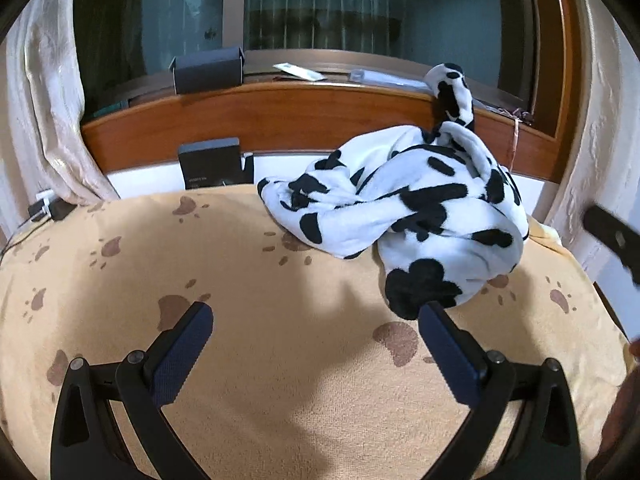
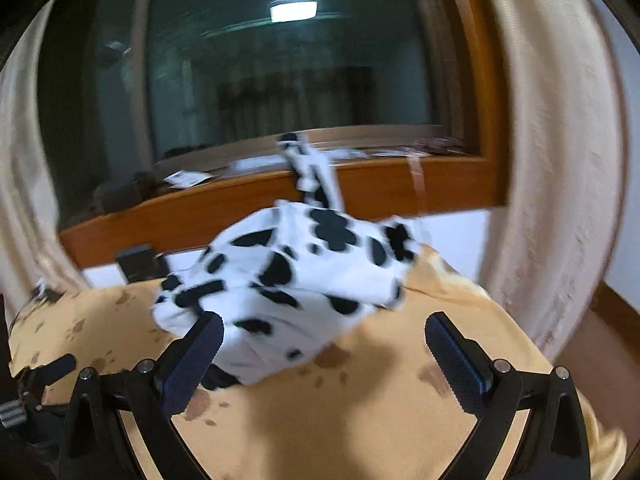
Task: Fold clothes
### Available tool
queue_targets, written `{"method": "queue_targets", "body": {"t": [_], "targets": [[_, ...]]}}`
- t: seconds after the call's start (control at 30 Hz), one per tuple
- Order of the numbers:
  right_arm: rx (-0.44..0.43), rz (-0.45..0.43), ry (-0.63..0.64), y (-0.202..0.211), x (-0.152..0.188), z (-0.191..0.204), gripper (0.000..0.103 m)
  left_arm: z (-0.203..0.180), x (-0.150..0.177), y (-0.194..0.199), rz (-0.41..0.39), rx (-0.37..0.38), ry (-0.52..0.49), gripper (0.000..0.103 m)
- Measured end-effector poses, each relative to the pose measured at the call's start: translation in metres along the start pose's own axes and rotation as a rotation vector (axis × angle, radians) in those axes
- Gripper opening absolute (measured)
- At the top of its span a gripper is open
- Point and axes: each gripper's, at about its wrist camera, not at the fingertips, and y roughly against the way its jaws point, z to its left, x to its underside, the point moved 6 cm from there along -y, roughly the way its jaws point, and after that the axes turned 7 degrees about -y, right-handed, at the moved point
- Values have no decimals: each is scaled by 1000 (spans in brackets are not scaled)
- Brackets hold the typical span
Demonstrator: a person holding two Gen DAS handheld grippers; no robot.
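While both tools, left and right, gape wide and empty, I'd pinch this soft, floppy black-spotted white fleece garment by a hem.

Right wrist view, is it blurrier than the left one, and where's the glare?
Right wrist view: motion-smeared, the spotted garment soft-edged; a ceiling light glares in the window. Left wrist view: sharp, garment crisp, a shadow on the blanket.

a tan paw-print blanket covered the surface. behind it ran a wooden sill, a dark box upon it, cream curtains alongside.
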Motion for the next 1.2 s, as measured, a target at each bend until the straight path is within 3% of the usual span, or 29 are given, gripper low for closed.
{"method": "queue_targets", "body": {"t": [0.1, 0.23, 0.3, 0.47, 0.53, 0.57, 0.63, 0.67, 0.73, 0.8, 0.97, 1.1, 1.2], "targets": [[-79, 51, 30, -29, -13, 20, 103, 1, 2, -3, 15, -6, 3, 103], [-114, 138, -55, -78, -22, 26, 103, 4, 2, -5, 17, -13, 7, 103], [-106, 167, -102, -98, -22, 24, 103, 7, 3, -8, 22, -19, 10, 103], [12, 176, -90, -138, -22, 20, 100, 14, 8, -19, 64, -26, 30, 103], [53, 193, -76, -150, -21, 18, 80, 16, 11, -24, 85, -27, 37, 103], [48, 208, -88, -153, -19, 16, 73, 17, 12, -26, 93, -30, 40, 103], [39, 226, -109, -157, -16, 14, 47, 20, 15, -29, 106, -38, 46, 103], [37, 229, -116, -157, -14, 14, 40, 22, 15, -30, 110, -40, 51, 103], [33, 173, -97, -139, -20, 19, 23, 25, 16, -31, 113, -40, 61, 103], [28, 113, -77, -119, -27, 24, 17, 29, 15, -30, 111, -38, 77, 103], [0, -38, -20, -68, -44, 42, 15, 43, 9, -26, 112, -27, 126, 103], [-161, -131, 100, -8, -47, 97, 15, 68, -2, -17, 88, -44, 178, 103], [-282, -114, 239, 25, -13, 141, 15, 100, -10, -3, 38, -90, 230, 103]]}}
